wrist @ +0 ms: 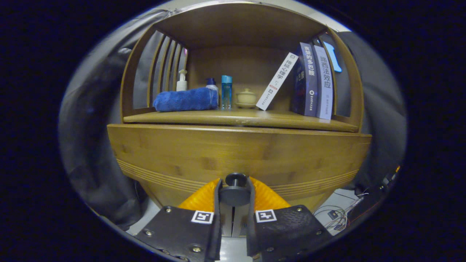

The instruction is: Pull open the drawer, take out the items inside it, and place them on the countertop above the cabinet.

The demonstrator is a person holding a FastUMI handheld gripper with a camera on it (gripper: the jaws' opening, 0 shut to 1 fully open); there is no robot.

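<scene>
Bamboo cabinet (236, 153) fills the booth ahead, drawer front (204, 156) flush, not pulled out. Its dark round knob (235, 190) sits between the gripper (235, 191) fingers, which are narrow and pressing on both its sides. Countertop (240, 118) above carries a rolled blue towel (185, 99), pump bottle (181, 80), blue bottle (226, 92), small lidded cup (246, 97), one leaning book (277, 80) and two upright books (315, 82).

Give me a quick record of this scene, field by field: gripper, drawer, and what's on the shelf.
gripper: gripper with its fingers closed on the drawer knob
drawer: drawer looks shut, front flush with the cabinet
countertop: blue towel, pump bottle, clear blue bottle, small lidded cup
books: white book leaning on two upright books
</scene>
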